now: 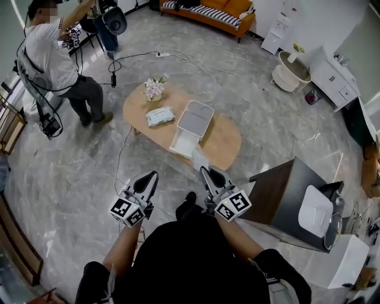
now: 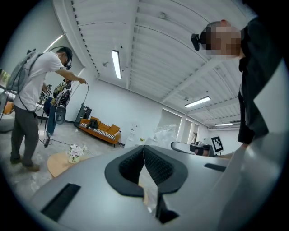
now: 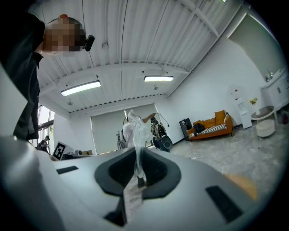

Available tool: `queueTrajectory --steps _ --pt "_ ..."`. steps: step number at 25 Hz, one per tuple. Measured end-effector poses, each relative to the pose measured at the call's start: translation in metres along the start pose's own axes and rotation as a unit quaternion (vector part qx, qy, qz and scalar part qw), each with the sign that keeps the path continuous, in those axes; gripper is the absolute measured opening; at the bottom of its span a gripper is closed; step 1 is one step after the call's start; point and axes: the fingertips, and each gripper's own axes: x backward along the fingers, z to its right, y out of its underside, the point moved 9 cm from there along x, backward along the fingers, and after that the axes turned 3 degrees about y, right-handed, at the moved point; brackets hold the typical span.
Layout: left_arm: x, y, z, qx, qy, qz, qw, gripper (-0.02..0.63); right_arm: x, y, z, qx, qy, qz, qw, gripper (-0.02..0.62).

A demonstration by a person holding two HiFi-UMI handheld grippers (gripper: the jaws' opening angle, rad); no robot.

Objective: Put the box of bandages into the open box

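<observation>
A low oval wooden table (image 1: 222, 139) stands ahead of me. On it lie a flat pale box of bandages (image 1: 160, 116) and, to its right, an open white box (image 1: 191, 127) with its lid up. Both grippers are short of the table, held level. My left gripper (image 1: 153, 175) (image 2: 143, 151) has its jaws together, and I see nothing held in the head view. My right gripper (image 1: 205, 170) (image 3: 137, 153) is shut on a clear plastic wrapper (image 3: 135, 131) that sticks up past the tips; the wrapper (image 1: 199, 159) shows pale in the head view.
A small vase of flowers (image 1: 155, 88) stands at the table's far end. Another person (image 1: 56, 59) stands at the far left among cables (image 1: 178, 58) on the floor. A dark cabinet (image 1: 285, 190) is close on my right. An orange sofa (image 1: 208, 12) lines the far wall.
</observation>
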Motion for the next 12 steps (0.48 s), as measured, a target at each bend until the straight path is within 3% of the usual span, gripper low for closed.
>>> queueTrajectory --steps 5,12 --pt "-0.056 -0.027 -0.027 -0.014 -0.008 0.009 0.9998 0.017 -0.04 -0.027 0.051 0.007 -0.014 0.011 1.0 0.034" --pt "-0.13 -0.035 -0.053 -0.028 0.009 -0.004 0.9996 0.017 -0.069 -0.036 0.115 0.004 -0.013 0.012 1.0 0.034"
